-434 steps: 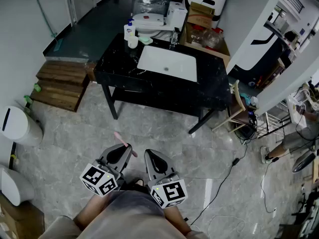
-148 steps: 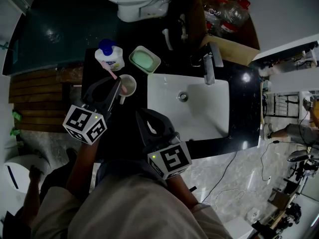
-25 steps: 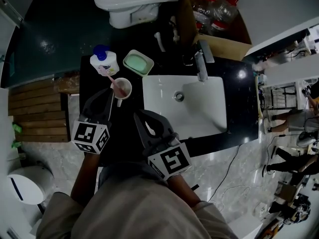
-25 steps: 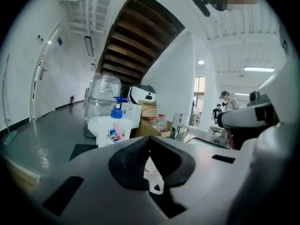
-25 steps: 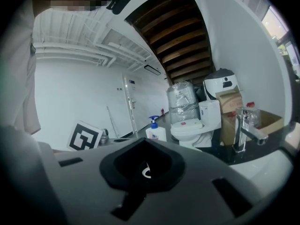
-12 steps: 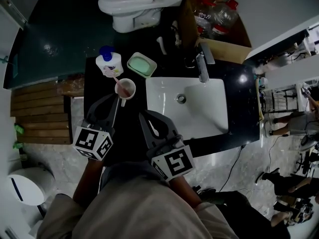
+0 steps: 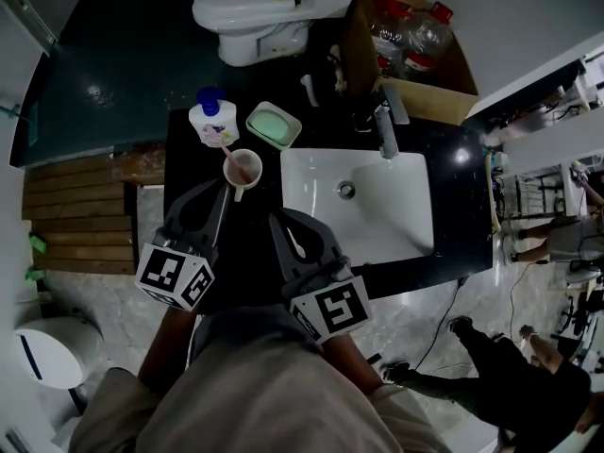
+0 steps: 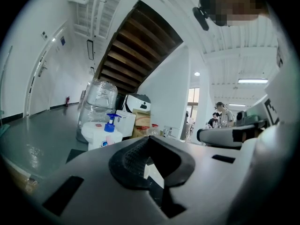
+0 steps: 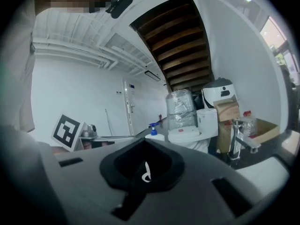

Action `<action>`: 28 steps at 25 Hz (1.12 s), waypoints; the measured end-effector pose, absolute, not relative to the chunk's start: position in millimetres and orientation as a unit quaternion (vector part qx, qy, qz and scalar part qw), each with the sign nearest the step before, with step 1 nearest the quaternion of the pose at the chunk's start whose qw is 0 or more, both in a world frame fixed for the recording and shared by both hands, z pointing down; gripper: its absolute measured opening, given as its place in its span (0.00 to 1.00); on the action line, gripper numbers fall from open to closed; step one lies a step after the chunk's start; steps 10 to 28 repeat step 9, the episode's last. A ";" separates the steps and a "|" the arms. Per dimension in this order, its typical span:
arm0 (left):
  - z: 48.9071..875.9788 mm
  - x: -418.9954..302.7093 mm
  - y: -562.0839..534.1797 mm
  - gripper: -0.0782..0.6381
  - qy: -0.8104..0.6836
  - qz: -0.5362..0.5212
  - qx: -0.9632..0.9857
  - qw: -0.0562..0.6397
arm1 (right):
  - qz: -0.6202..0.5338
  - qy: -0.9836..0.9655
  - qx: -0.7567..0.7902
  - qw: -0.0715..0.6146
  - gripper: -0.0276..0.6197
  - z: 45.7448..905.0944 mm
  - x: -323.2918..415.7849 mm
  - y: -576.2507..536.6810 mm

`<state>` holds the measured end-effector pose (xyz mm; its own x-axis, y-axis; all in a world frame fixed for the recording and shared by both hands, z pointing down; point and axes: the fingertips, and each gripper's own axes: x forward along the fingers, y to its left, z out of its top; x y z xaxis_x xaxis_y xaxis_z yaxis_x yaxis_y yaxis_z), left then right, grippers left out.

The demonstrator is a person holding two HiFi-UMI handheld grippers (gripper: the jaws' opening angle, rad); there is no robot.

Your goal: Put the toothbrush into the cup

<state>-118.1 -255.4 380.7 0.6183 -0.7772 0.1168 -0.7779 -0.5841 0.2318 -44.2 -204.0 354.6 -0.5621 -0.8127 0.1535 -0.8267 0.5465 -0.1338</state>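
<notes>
Looking down from the head view, I find the toothbrush (image 7: 226,151) standing in the cup (image 7: 243,169), its pink handle leaning out over the rim toward the far left. By my reckoning the putting-in is done, and all that is left is to draw clear without knocking it. The cup holds nothing else that I can see; whether there is water in it I cannot tell. My left gripper (image 7: 220,196) sits just on the near side of the cup, jaws clenched on nothing, the tips close to the cup's handle but, as far as I can judge, apart from it. My right gripper (image 7: 276,220) lies right of the cup and nearer to me, its jaws clenched as well and empty. Just beyond the cup to the left stands a white pump bottle (image 7: 211,121) with a blue top; just beyond it to the right is a soap dish (image 7: 274,125) with a pale green bar in it. Right of the cup the white sink (image 7: 377,206) is sunk in the black desk (image 7: 179,159) and looks bare, with the faucet (image 7: 387,121) at its far edge. Further right and beyond, a cardboard box (image 7: 429,97) holds clear bottles (image 7: 415,31) with red caps. Well beyond the cup, off the desk, is a toilet (image 7: 255,3).
</notes>
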 end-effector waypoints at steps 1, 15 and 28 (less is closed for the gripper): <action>380.0 -117.8 -254.5 0.12 -0.436 0.000 0.890 0.131 | 0.095 -0.879 0.467 0.037 0.05 354.8 -43.8 -204.0; 372.4 -117.1 -247.0 0.12 -0.438 -0.006 0.889 0.132 | 0.096 -0.878 0.468 0.038 0.05 351.9 -43.2 -200.5; 372.4 -117.1 -247.0 0.12 -0.438 -0.006 0.889 0.132 | 0.096 -0.878 0.468 0.038 0.05 351.9 -43.2 -200.5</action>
